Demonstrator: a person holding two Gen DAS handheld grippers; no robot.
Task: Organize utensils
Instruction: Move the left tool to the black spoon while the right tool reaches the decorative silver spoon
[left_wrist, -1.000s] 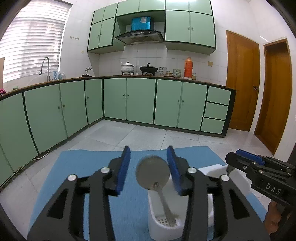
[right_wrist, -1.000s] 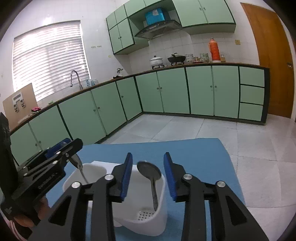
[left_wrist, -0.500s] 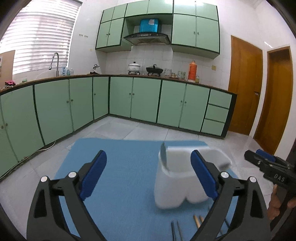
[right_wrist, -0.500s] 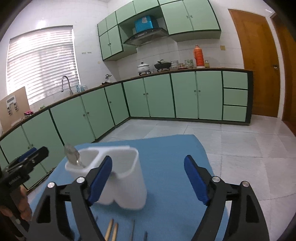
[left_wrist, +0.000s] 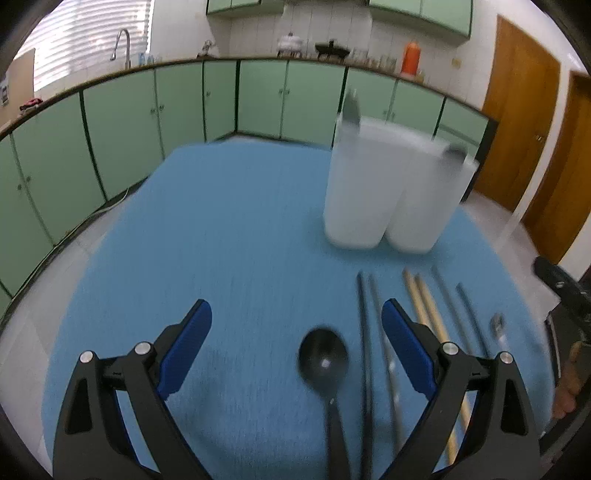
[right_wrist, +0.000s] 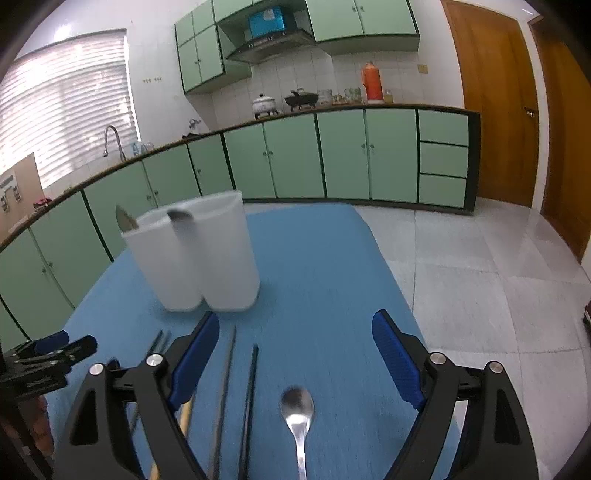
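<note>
A white two-compartment utensil holder stands on the blue mat with a spoon in each compartment. My left gripper is open above a black spoon lying on the mat. My right gripper is open above a silver spoon. Dark chopsticks and wooden chopsticks lie in a row between the spoons.
The mat covers a table in a kitchen with green cabinets and wooden doors. The right gripper shows at the right edge of the left wrist view; the left gripper shows at the left of the right wrist view.
Both grippers let go of the spoons in the holder, opened wide, pulled back and dropped toward the utensils lying on the mat.
</note>
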